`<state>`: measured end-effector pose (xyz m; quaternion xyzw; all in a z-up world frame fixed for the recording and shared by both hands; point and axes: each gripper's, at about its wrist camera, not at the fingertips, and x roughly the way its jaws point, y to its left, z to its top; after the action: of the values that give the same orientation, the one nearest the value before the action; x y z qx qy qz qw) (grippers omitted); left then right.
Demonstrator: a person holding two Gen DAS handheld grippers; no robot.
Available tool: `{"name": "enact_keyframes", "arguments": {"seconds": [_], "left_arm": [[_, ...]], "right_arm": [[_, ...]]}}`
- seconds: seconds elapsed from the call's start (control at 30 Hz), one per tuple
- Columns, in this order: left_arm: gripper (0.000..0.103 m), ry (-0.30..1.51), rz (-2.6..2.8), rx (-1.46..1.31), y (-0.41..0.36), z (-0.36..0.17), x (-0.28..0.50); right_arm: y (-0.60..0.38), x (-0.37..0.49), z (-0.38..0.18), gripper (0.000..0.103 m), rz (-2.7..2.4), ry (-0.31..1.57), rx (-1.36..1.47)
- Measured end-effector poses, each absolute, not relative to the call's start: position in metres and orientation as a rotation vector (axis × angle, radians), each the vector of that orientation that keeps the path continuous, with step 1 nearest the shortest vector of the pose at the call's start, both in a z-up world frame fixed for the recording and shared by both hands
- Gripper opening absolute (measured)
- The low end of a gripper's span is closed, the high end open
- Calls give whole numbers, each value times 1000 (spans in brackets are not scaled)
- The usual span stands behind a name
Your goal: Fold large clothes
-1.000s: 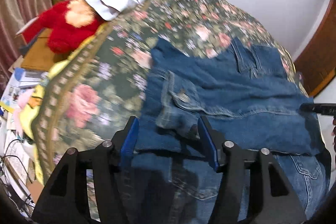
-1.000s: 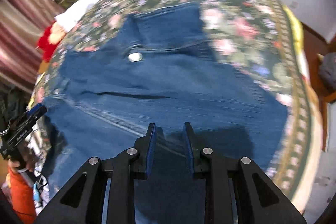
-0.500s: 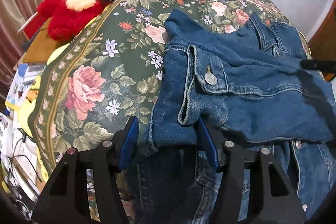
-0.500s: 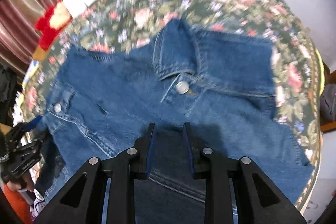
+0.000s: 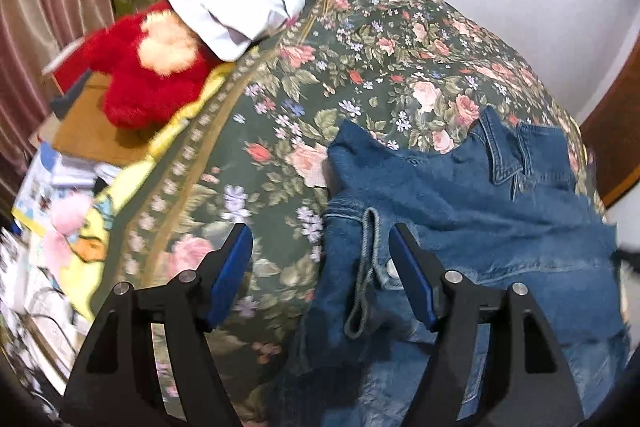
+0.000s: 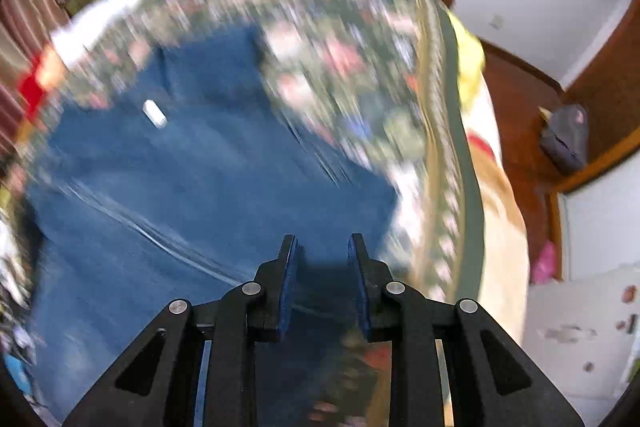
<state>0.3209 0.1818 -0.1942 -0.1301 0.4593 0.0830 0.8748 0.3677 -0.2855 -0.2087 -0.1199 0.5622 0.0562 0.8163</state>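
No legible txt or labels anywhere.

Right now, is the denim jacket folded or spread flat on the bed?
Partly folded. The denim jacket lies bunched on the bedspread, one layer doubled over another, collar still showing.

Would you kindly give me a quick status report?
Left claw open over denim jacket's edge. Right claw open above it. Jacket spread on floral bedspread. Nothing in the way.

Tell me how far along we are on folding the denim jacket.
Early. Done: the denim jacket lies on the floral bedspread, collar at the far end. In hand: nothing; the left claw is open over its left edge, and the right claw is parted, view blurred. Left: every visible fold.
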Motion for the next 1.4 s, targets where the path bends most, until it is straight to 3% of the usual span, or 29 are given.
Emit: {"name": "enact_keyframes", "arguments": {"seconds": [0.03, 0.07, 0.1, 0.17, 0.43, 0.63, 0.7, 0.77, 0.9, 1.03, 1.23, 1.4], "left_arm": [[70, 966, 168, -286, 180, -197, 323], [70, 973, 159, -297, 178, -200, 324], [70, 979, 151, -300, 175, -202, 325], [70, 993, 138, -280, 169, -205, 326], [70, 1021, 118, -251, 172, -212, 356], [70, 1106, 107, -314, 183, -240, 409], [68, 1117, 79, -305, 182, -248, 422], [44, 1130, 73, -271, 175, -253, 435], [24, 1132, 84, -181, 158, -256, 447], [15, 1045, 73, -131, 149, -229, 443], [13, 915, 129, -217, 174, -183, 435], [13, 1003, 210, -214, 199, -207, 442]], "right_arm": [[-288, 365, -216, 25, 113, 1184, -270], [-292, 363, -220, 45, 98, 1164, -276], [-296, 361, -219, 74, 36, 1130, -294], [-306, 361, -216, 92, -22, 1079, -295], [-337, 373, -212, 92, 189, 1129, 134], [-321, 395, -235, 72, 248, 1143, 350], [-315, 402, -236, 49, 248, 1132, 358], [-314, 408, -239, 33, 253, 1131, 376], [-308, 416, -225, 11, 241, 1064, 310], [-305, 433, -192, 9, 264, 968, 248], [-264, 494, -178, 9, 229, 916, 48], [-238, 534, -210, 10, 150, 983, -55]]}}
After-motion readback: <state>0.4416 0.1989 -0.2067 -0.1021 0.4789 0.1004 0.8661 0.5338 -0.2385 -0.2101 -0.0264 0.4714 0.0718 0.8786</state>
